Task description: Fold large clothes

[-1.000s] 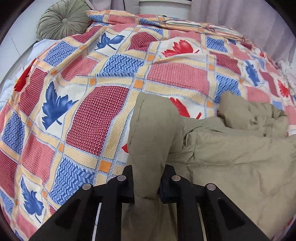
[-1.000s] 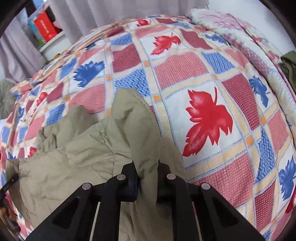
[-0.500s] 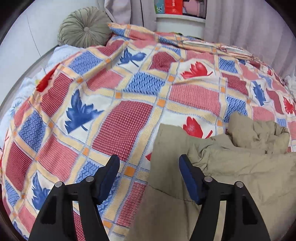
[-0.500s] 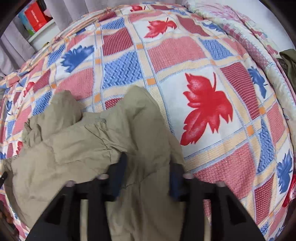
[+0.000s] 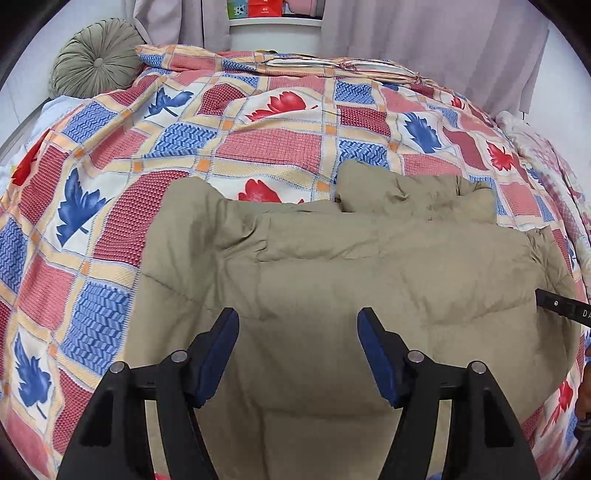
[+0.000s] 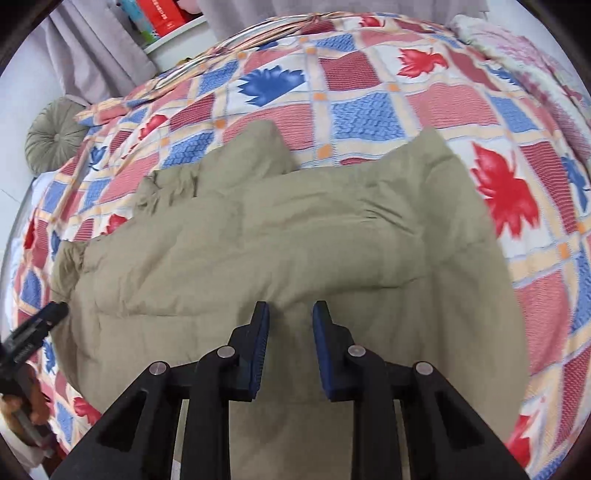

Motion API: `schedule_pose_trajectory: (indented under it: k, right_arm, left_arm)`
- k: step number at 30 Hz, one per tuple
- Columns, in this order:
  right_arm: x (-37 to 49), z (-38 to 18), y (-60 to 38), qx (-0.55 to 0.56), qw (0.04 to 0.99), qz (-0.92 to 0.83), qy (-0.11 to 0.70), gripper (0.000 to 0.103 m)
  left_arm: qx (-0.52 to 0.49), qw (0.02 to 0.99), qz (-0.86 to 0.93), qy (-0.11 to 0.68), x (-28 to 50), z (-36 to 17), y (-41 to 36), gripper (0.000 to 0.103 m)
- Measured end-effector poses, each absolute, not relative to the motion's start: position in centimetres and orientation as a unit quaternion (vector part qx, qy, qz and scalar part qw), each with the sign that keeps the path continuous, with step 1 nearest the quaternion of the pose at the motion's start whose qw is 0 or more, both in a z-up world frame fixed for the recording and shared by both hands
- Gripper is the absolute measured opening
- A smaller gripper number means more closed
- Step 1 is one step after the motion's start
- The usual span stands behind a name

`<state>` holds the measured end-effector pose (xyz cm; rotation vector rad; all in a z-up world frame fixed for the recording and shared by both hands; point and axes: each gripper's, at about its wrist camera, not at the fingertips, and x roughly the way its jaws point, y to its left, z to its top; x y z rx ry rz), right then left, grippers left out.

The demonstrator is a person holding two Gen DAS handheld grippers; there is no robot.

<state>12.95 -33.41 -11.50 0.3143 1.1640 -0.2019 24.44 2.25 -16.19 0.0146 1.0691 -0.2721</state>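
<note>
Khaki padded jacket (image 5: 332, 280) lies on the bed, spread over the patchwork leaf-print quilt (image 5: 110, 206), directly ahead of both tools.

Nearest the cameras: left tool (image 5: 297, 332) hovers over the near part of the garment, jaws wide apart, holding nothing. Right tool (image 6: 290, 325) hovers over the same garment with a narrower gap between the jaws; no fabric sits between the pads, so it too holds nothing.

Mid-field: the body of the jacket forms a broad, roughly rectangular slab with a thick rolled ridge running across it, which reads as one fold already laid over. Two rounded corners stand up at the far edge, one to each side. A bunched, wrinkled portion (image 5: 417, 195) lies at the far edge, not yet flattened; whether it is a hood or a sleeve cannot be determined.

Assessment: first fold appears done and released; smoothing the bunched part and at least one further fold appear outstanding.

Far field: round green cushion (image 5: 96, 55) at the head of the bed, curtains (image 5: 424, 44) and a white shelf (image 5: 275, 33) beyond.
</note>
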Motion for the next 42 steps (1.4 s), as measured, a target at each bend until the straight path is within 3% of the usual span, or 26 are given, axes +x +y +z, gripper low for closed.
schedule_pose_trajectory:
  k: [8, 16, 23, 31, 33, 34, 35, 37, 42]
  right_arm:
    - [16.7, -16.2, -34.4, 0.158, 0.814, -0.103, 0.549, 0.024]
    - [16.4, -13.6, -39.9, 0.113, 0.825, -0.207, 0.513, 0.024]
    - [15.2, -16.8, -45.7, 0.223, 0.799, -0.217, 0.514, 0.023]
    - [14.1, -12.5, -43.4, 0.224, 0.81, -0.237, 0.488, 0.029]
    - [13.2, -11.2, -43.0, 0.247, 0.812, -0.225, 0.478, 0.033]
    - [12.6, -10.7, -42.6, 0.262, 0.813, -0.215, 0.474, 0.043]
    - [11.7, -10.2, -42.1, 0.277, 0.813, -0.204, 0.469, 0.058]
    - [9.9, -9.2, -41.0, 0.3, 0.817, -0.18, 0.458, 0.072]
    - [4.3, -8.8, -38.5, 0.345, 0.802, -0.137, 0.468, 0.072]
  left_arm:
    - [0.007, 0.855, -0.07, 0.513, 28.5, -21.3, 0.1, 0.068]
    - [0.002, 0.861, -0.03, 0.508, 32.2, -21.4, 4.1, 0.068]
    - [0.014, 0.845, -0.042, 0.534, 34.2, -24.0, 2.7, 0.069]
    - [-0.038, 0.848, -0.021, 0.529, 31.4, -18.4, 5.0, 0.069]
    - [-0.036, 0.845, -0.037, 0.532, 29.8, -17.0, 5.8, 0.069]
    - [-0.026, 0.844, -0.04, 0.534, 28.6, -16.3, 6.2, 0.07]
    - [-0.021, 0.844, -0.042, 0.535, 27.5, -15.8, 6.6, 0.071]
    - [-0.026, 0.843, -0.046, 0.535, 25.1, -14.8, 7.7, 0.098]
    - [-0.063, 0.833, -0.062, 0.546, 20.0, -14.0, 9.9, 0.102]
